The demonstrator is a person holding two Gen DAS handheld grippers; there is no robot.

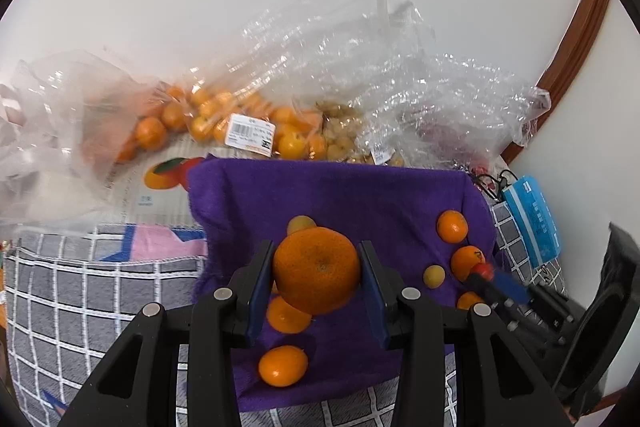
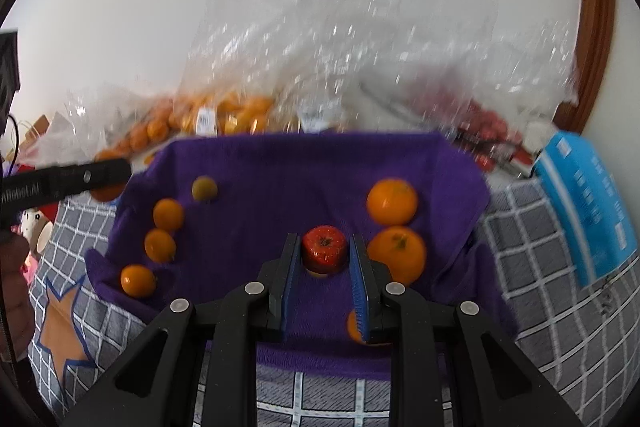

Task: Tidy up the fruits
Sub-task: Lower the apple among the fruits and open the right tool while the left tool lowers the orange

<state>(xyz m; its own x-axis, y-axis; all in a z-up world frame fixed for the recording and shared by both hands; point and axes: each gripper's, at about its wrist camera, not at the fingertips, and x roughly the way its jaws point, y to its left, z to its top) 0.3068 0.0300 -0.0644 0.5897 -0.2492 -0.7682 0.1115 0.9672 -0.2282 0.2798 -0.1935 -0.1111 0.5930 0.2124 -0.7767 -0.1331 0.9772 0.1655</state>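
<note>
The left gripper [image 1: 316, 273] has its blue-padded fingers [image 1: 256, 287] pressed against both sides of a large orange [image 1: 316, 271], holding it above the purple cloth [image 1: 360, 195]; the right gripper [image 2: 325, 267] carries a small red fruit [image 2: 324, 254] between its fingers [image 2: 290, 267], though whether the pads touch it is hard to tell through the blur; loose small oranges [image 2: 168, 214] line the cloth's left side, two bigger ones [image 2: 393, 201] sit at the right; clear plastic bags [image 1: 360, 67] of fruit lie at the far edge; a blue packet [image 1: 534, 219] rests far right on the checked blanket [image 1: 80, 287].
</note>
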